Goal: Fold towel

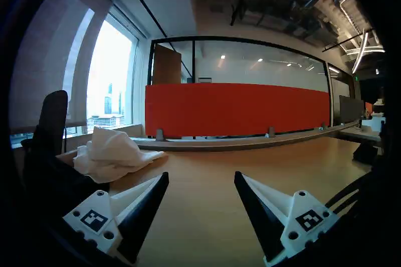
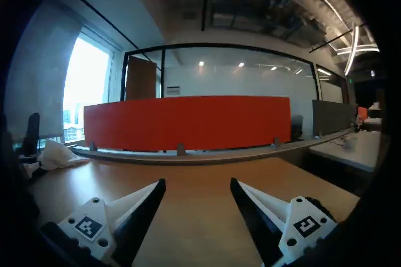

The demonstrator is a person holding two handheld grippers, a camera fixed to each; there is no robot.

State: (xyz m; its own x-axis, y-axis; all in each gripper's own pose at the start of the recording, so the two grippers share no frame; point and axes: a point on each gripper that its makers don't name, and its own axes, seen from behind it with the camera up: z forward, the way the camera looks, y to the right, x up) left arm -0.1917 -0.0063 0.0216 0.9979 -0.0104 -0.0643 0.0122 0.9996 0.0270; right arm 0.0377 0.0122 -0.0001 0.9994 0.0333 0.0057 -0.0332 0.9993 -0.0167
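My left gripper (image 1: 200, 177) hangs low over the wooden table (image 1: 301, 162) with its two fingers spread wide and nothing between them. The bare tabletop shows through the gap. The towel (image 1: 113, 154) lies ahead of this gripper and off to the side of its left finger. It is a white, crumpled heap resting on the table near the far edge. It is well apart from the fingertips and neither finger touches it. A black chair back (image 1: 50, 126) stands just beyond the towel on that same side, with a bright window (image 1: 108, 86) behind it. Straight ahead, along the far edge of the table, runs an orange divider (image 1: 235, 109). Out past my right finger a small dark object (image 1: 365, 153) sits at the table's end. I cannot tell what it is.

My right gripper (image 2: 197, 182) is released too, with its fingers wide apart over the same table (image 2: 125, 177) and holding nothing. From this gripper the towel (image 2: 57, 156) is farther off, a small white lump ahead and far out beyond the left finger, near the table's far corner. The orange divider (image 2: 185, 121) again stands straight ahead. Beyond the right finger are a grey panel (image 2: 331, 114) and a white desk (image 2: 361, 149).
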